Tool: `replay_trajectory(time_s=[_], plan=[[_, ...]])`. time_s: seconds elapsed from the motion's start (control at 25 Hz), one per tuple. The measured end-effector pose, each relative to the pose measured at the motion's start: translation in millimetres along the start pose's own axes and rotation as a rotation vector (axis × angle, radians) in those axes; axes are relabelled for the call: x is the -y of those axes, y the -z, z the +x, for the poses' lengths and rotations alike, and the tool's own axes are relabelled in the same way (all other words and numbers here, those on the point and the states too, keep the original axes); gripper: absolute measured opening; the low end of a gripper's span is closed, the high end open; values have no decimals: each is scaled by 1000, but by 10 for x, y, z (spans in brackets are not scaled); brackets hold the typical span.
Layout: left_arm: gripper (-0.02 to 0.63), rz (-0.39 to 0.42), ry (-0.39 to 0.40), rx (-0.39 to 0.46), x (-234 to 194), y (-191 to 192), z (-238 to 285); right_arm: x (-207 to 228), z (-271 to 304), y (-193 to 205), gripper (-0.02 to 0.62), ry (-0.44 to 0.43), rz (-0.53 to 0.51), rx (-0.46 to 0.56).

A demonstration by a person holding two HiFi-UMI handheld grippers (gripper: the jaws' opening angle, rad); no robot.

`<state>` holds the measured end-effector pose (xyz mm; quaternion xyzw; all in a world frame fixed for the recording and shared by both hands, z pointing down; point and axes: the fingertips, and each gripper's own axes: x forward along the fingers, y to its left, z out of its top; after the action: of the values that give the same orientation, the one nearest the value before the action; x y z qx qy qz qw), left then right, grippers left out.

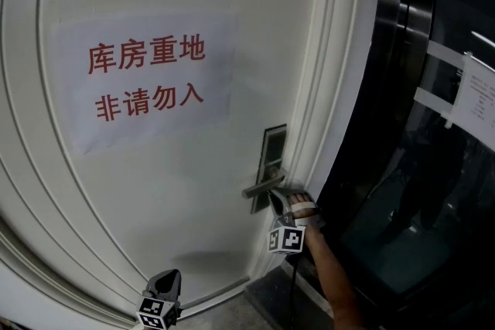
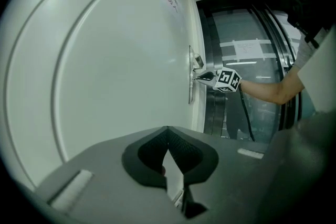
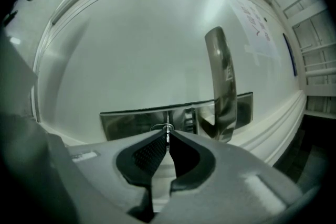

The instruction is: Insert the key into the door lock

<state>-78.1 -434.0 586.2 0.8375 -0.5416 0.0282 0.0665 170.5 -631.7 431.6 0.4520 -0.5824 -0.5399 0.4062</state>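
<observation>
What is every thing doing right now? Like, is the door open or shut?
door: looks shut.
handle: about level, not pushed down.
key: pinched in the right gripper, tip at the lock plate; how deep, cannot tell.
right gripper: shut on the key.
left gripper: shut, empty, low by the door.
paper sign: stuck flat on the door.

Right gripper (image 1: pixel 274 200) is tucked just under the handle (image 1: pixel 263 185) and held level. Its jaws are pinched on a thin key (image 3: pixel 168 132) that pokes out past the tips. The bare forearm (image 1: pixel 331 270) behind it comes up from below-right of the handle. Left gripper (image 1: pixel 166 284) sits well down and left of the handle, jaws together, nothing in them.
</observation>
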Motion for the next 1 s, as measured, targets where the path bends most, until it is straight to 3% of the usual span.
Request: replay_trajectory(time_s=[0.44, 0.56, 0.68, 0.92, 1.0], plan=[[2, -4, 8, 4, 61, -94, -159, 14, -141, -59, 213, 25, 119, 36], [2, -1, 14, 4, 90, -99, -216, 13, -222, -74, 222, 27, 124, 29], [2, 5, 23, 6, 120, -111, -258, 21, -308, -66, 221, 29, 127, 15], [2, 7, 41, 14, 175, -151, -344, 91, -581, -99, 67, 42, 192, -8], [2, 9, 51, 16, 200, -165, -372, 116, -680, -125, 46, 40, 238, -10]])
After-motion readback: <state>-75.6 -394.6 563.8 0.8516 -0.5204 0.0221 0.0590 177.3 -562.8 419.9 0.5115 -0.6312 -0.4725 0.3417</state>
